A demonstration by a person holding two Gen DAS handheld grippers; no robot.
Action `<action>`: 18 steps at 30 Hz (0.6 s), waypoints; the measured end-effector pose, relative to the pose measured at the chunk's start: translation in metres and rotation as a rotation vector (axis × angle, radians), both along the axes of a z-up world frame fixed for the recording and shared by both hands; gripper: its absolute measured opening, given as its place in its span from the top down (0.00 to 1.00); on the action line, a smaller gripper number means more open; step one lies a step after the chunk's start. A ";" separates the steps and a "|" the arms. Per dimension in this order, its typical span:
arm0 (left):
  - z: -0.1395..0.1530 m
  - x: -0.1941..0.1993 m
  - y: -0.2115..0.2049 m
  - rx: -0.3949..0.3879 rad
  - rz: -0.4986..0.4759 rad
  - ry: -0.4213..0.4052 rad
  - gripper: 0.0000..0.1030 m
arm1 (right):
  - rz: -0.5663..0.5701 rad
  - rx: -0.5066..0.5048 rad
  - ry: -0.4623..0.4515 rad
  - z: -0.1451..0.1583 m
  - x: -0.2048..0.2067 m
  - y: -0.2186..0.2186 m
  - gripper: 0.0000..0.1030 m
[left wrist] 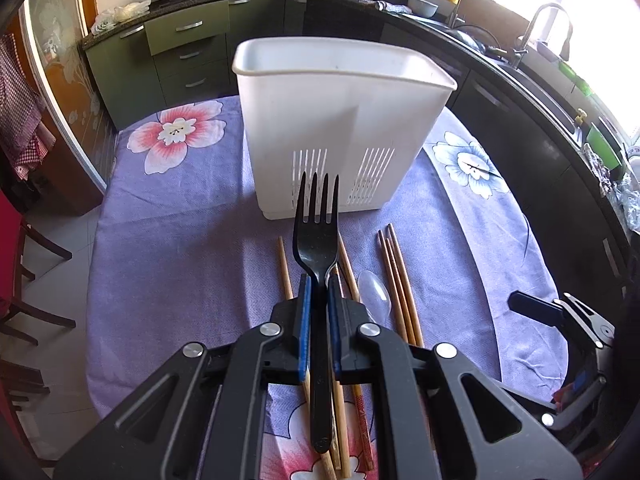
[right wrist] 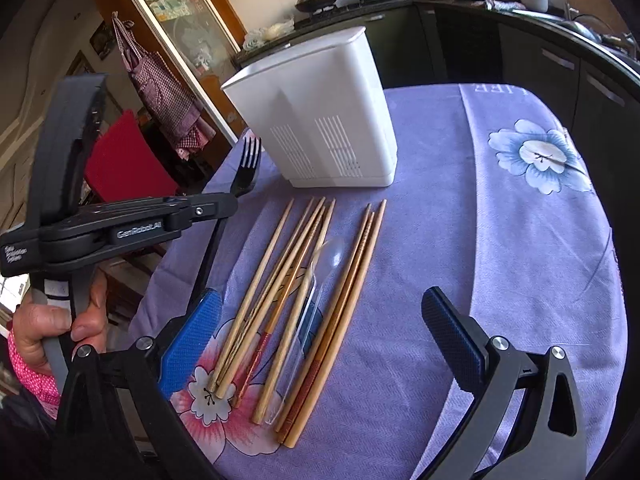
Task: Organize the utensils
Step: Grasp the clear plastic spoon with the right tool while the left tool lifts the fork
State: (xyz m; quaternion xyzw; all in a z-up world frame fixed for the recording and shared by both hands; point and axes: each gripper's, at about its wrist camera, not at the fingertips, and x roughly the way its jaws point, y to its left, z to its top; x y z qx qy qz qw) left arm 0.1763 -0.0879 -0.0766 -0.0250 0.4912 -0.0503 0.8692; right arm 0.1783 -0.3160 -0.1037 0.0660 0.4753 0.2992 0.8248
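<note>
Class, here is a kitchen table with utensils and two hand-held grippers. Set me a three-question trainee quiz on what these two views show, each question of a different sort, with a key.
1. True or false: the left gripper has its jaws closed on the black fork.
2. Multiple choice: the clear plastic spoon lies (A) inside the white holder, (B) among the chopsticks on the cloth, (C) in the right gripper.
3. Fill in: the right gripper has its jaws ____ and holds nothing.

Key: 1 true. 2 B: it lies flat among the chopsticks on the purple cloth, in front of the white holder. 3 open.
</note>
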 end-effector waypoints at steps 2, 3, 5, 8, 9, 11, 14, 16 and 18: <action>0.006 -0.006 0.006 -0.003 0.004 -0.026 0.92 | 0.027 -0.021 0.038 -0.001 0.008 0.014 0.18; 0.009 -0.007 0.009 -0.008 0.006 -0.036 0.92 | 0.038 -0.036 0.049 -0.001 0.011 0.020 0.22; 0.010 -0.009 0.014 -0.020 0.008 -0.045 0.92 | 0.050 -0.042 0.075 -0.006 0.018 0.032 0.38; 0.011 -0.010 0.021 -0.032 0.008 -0.051 0.92 | 0.058 -0.066 0.138 -0.018 0.028 0.047 0.74; 0.011 -0.011 0.023 -0.034 0.006 -0.053 0.92 | 0.062 -0.086 0.150 -0.022 0.029 0.052 0.80; 0.011 -0.012 0.027 -0.040 0.004 -0.056 0.92 | 0.072 -0.137 0.167 -0.030 0.031 0.062 0.82; 0.012 -0.014 0.031 -0.044 0.007 -0.066 0.92 | 0.058 -0.205 0.163 -0.036 0.034 0.071 0.82; 0.011 -0.015 0.033 -0.049 0.007 -0.068 0.92 | 0.048 -0.238 0.165 -0.040 0.034 0.073 0.82; 0.010 -0.016 0.034 -0.053 0.005 -0.069 0.92 | 0.045 -0.266 0.176 -0.047 0.038 0.076 0.82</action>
